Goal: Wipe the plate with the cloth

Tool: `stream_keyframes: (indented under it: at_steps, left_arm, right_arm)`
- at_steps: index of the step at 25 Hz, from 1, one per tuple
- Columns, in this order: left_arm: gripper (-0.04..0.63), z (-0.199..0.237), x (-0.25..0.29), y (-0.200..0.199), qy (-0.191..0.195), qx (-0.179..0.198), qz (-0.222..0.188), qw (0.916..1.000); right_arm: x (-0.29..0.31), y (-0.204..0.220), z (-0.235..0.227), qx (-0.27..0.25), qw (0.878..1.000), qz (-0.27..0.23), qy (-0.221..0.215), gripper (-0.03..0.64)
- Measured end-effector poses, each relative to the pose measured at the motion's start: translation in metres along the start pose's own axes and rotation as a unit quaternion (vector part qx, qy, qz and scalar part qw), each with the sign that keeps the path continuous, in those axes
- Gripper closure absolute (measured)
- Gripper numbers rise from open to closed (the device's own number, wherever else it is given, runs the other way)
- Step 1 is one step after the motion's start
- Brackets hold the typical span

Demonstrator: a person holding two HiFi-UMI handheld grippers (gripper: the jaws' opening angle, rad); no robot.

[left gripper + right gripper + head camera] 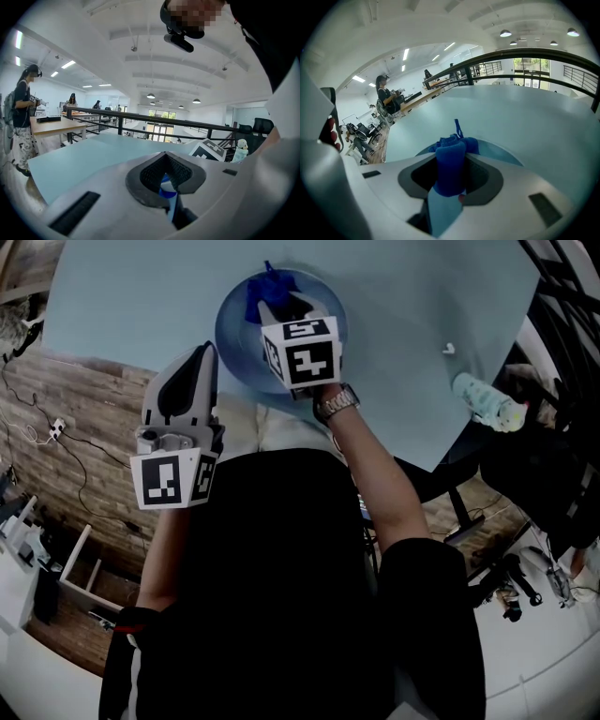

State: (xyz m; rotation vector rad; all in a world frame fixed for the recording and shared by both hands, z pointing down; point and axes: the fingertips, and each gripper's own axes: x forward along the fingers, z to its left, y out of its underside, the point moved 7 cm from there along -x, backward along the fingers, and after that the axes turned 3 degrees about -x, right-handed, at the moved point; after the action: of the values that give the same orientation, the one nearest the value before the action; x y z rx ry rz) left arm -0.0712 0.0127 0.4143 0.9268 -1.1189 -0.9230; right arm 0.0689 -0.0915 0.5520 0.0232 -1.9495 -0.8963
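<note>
The cloth is clamped in the right gripper over the plate, top centre on the table. The left gripper, at the plate's left edge, is pinched on a blue sliver, apparently its rim.

The cloth looks soft and fuzzy. The plate is smooth and shiny. The table top is smooth and matt. The floor is wood boards. The watch band is shiny metal.
</note>
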Motion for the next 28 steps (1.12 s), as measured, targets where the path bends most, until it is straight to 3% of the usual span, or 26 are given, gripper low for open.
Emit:
stream_keyframes:
  at_steps: [9,28]
  left_arm:
    - [0.595,0.018,-0.01,0.001,-0.012,-0.004,0.001,0.9999]
    - [0.595,0.031,-0.007,0.003,-0.006,-0.003,0.008,0.9999]
  right_arm:
    - [0.022,0.004,0.036,-0.032,0.998,0.032,-0.045,0.497]
    - [0.034,0.011,0.035,-0.014,0.998,0.048,-0.037,0.497]
